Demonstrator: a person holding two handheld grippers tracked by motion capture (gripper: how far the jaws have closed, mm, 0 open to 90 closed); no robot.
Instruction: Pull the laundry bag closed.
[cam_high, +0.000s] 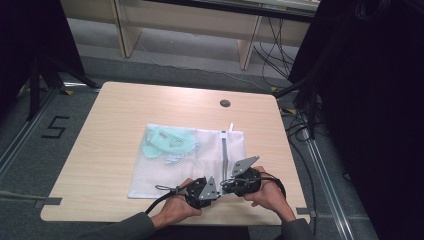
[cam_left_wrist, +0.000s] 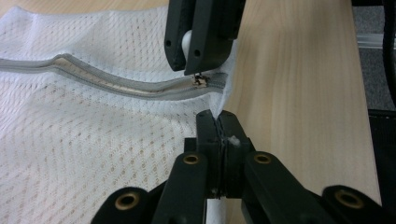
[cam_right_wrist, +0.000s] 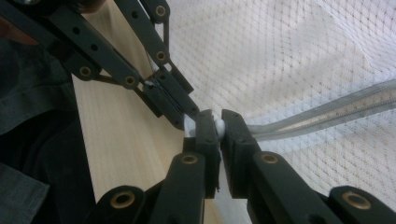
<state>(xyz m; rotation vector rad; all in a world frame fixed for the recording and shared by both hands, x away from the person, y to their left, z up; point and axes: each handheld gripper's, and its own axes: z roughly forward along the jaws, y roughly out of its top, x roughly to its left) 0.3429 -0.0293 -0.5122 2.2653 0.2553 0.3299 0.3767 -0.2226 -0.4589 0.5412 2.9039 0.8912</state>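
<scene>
High view: my left gripper (cam_high: 216, 188) and right gripper (cam_high: 226, 184) meet at the near edge of the white mesh laundry bag (cam_high: 165, 172), which lies flat on the wooden table (cam_high: 110, 125). My left jaws are pressed together on the bag's corner fabric just beside the zipper (cam_left_wrist: 116, 86) end. My right jaws are clamped on the white zipper pull (cam_right_wrist: 218, 125). Pale green clothes (cam_high: 167, 141) lie inside the bag's far left part, well apart from both grippers.
</scene>
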